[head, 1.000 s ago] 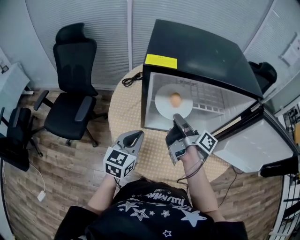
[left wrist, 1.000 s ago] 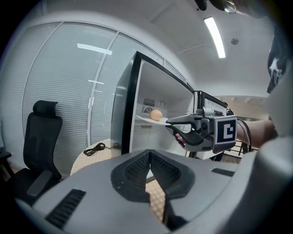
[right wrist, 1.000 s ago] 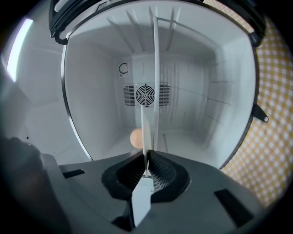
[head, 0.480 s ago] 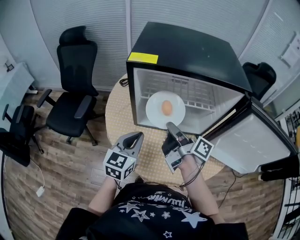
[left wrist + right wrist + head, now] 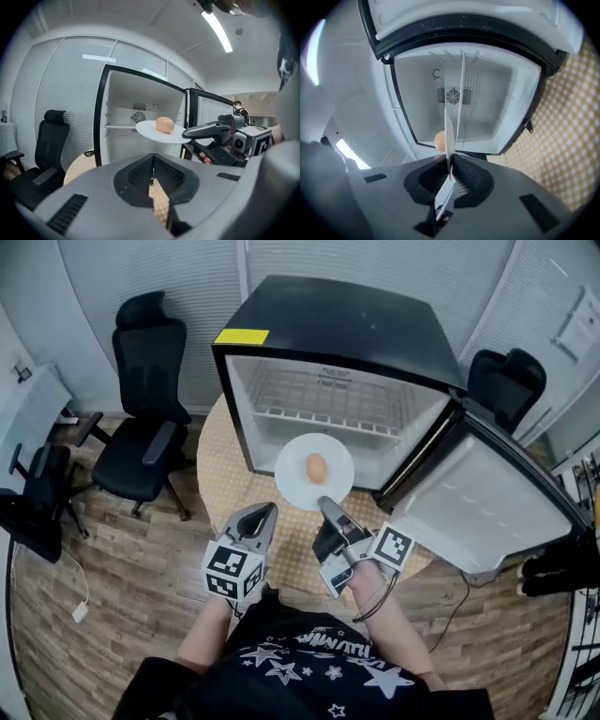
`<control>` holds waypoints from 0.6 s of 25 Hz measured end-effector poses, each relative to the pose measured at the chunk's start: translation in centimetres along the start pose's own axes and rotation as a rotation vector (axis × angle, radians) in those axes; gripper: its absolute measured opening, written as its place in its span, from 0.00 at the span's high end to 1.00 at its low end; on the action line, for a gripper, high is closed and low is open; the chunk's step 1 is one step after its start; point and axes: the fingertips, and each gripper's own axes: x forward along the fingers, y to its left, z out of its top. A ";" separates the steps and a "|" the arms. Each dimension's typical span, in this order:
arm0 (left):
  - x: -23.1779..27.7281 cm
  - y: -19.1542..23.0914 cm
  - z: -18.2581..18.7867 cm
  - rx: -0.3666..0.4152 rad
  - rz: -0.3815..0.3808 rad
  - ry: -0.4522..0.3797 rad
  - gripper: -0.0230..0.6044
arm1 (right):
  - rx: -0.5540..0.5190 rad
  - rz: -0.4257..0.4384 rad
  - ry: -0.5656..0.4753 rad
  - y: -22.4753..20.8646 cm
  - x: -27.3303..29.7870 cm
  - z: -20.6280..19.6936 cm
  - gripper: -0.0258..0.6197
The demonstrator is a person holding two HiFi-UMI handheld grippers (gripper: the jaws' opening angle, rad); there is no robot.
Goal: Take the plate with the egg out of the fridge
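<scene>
The right gripper [image 5: 327, 506] is closed tight on the near rim of the white plate [image 5: 292, 479] and holds it level just in front of the open fridge [image 5: 337, 329] — outside it, above the round table [image 5: 217, 486]. The egg [image 5: 317, 467] lies in the middle of the plate. The left gripper [image 5: 260, 515] — jaws together, nothing between them — hangs further from the fridge, beside the right one.

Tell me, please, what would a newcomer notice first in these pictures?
The eye goes first to the white plate with one brown egg on it, gripped at its rim by the right gripper just in front of the open black fridge. The fridge stands on a round table, and the left gripper, shut and empty, is beside the right one.
</scene>
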 end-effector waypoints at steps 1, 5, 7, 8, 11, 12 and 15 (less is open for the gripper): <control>0.0 -0.9 -0.1 0.000 -0.004 -0.007 0.95 | -0.005 -0.003 0.005 0.0 -0.9 -0.1 0.90; -0.1 -4.3 0.1 0.002 -0.015 -0.042 0.95 | -0.005 -0.016 0.002 -0.3 -4.8 -0.1 0.90; -0.2 -5.8 0.0 0.017 -0.004 -0.041 0.95 | -0.002 -0.029 -0.005 -0.7 -7.1 0.1 0.90; -0.3 -6.6 -0.2 0.024 -0.001 -0.034 0.95 | 0.001 -0.033 -0.010 -1.0 -8.3 0.2 0.90; -0.7 -9.7 -0.9 0.048 -0.009 -0.004 0.95 | 0.034 -0.038 -0.028 -1.9 -11.9 0.5 0.90; -0.9 -10.8 -1.1 0.051 -0.011 0.002 0.95 | 0.044 -0.040 -0.033 -2.2 -13.0 0.7 0.90; -1.6 -13.6 -1.9 0.034 -0.011 0.007 0.95 | 0.059 -0.040 -0.032 -2.8 -16.3 0.7 0.90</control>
